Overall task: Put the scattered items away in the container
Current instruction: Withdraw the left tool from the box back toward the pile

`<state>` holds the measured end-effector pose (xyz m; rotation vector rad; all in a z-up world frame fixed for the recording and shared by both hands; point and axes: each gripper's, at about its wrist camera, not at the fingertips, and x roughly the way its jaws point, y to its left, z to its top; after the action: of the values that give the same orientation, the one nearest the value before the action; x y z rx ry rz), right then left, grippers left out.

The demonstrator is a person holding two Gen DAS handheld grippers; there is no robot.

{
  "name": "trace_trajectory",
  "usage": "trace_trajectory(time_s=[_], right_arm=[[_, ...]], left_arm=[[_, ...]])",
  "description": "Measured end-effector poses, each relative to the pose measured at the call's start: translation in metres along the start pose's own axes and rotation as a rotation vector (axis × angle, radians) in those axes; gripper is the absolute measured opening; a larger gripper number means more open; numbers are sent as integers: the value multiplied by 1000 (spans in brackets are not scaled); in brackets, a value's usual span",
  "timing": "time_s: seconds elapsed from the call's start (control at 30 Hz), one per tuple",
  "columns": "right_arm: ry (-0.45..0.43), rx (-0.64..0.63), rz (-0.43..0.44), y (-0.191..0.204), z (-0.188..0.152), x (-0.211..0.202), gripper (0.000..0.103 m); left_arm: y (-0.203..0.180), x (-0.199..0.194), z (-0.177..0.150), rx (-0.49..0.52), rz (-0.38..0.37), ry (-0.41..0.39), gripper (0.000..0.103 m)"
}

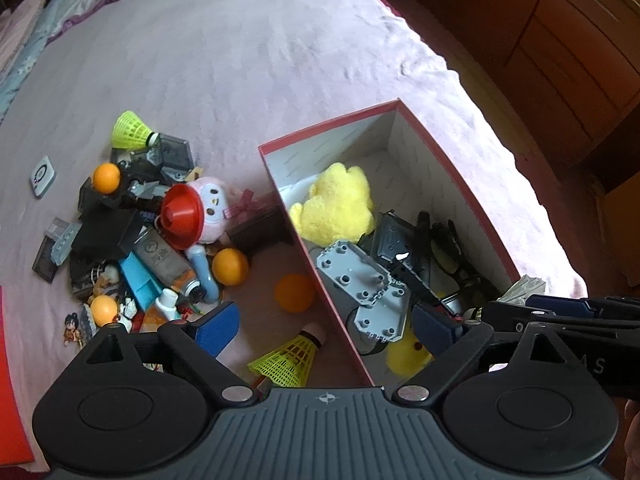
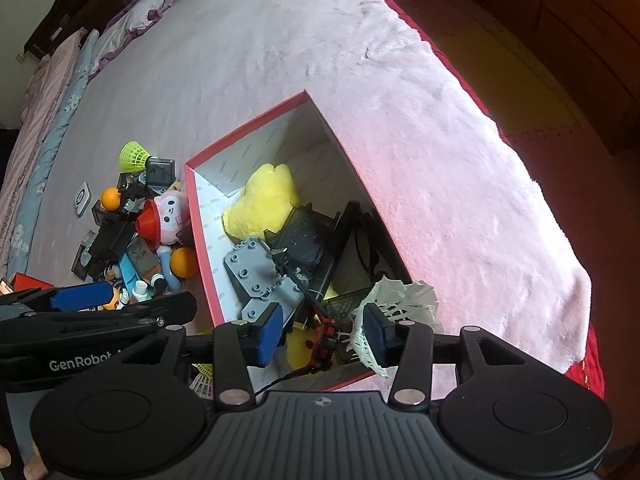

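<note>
A red box with a white inside (image 1: 332, 120) lies on the pink bedspread. It holds a yellow plush (image 1: 336, 204), a grey studded plate (image 1: 360, 280), dark cases and black glasses (image 1: 452, 248). My left gripper (image 1: 326, 330) is open wide, astride the box's left wall, with nothing between its pads. Below it lie a yellow-green shuttlecock (image 1: 288, 356) and an orange ball (image 1: 294, 293). My right gripper (image 2: 322, 332) hangs open over the box's near corner, above a red toy (image 2: 324, 340). A white shuttlecock (image 2: 404, 296) leans on the outside of its right finger.
Left of the box is a heap: red cone (image 1: 182, 214), pink plush doll (image 1: 214, 204), grey tube (image 1: 166, 264), orange balls, dark blocks, another shuttlecock (image 1: 130, 130). A white square gadget (image 1: 43, 176) lies apart. The bed's edge drops to a wooden floor on the right.
</note>
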<state>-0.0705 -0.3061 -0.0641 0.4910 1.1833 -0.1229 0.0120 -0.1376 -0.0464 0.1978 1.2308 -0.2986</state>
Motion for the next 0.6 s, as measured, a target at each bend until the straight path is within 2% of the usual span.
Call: trace_trajectory(time_s=[0.13, 0.27, 0.33, 0.6], right_arm=[[-1, -17, 7, 5, -1, 2, 49], [-6, -24, 14, 11, -2, 3, 60], [-16, -26, 18, 15, -3, 1, 61], [-84, -54, -9, 42, -5, -11, 71]], left_arm=[[7, -3, -8, -23, 6, 2, 94], [20, -7, -19, -49, 12, 4, 95], [29, -12, -23, -63, 13, 0, 95], [87, -27, -56, -89, 34, -28, 98]])
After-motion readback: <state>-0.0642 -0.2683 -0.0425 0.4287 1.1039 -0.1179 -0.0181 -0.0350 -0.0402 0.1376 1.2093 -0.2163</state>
